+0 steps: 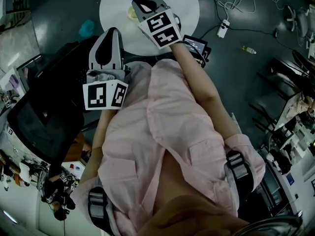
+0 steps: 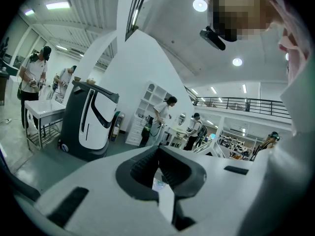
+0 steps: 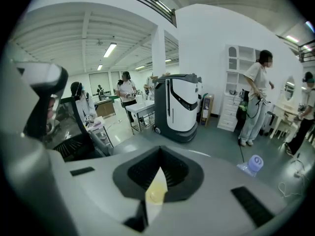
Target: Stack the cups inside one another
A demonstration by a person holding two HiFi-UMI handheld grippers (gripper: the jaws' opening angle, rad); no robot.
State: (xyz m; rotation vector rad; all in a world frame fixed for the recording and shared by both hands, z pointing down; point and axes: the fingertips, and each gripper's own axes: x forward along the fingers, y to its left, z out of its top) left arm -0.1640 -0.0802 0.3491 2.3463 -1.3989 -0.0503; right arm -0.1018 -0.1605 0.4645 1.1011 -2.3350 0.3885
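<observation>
We can see only one yellowish cup (image 1: 132,13), on the round white table (image 1: 115,14) at the top of the frame, so we think the stacking has hardly begun. Just beside it, the right gripper (image 1: 143,4) has its jaws pressed together. The left gripper (image 1: 111,32), lower left, is closed too. We find no words, only black-and-white squares on the cubes (image 1: 162,28).

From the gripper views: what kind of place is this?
Likely an open robotics lab or data-collection floor: a wheeled white-and-black robot, people working at benches, and white shelving behind.
</observation>
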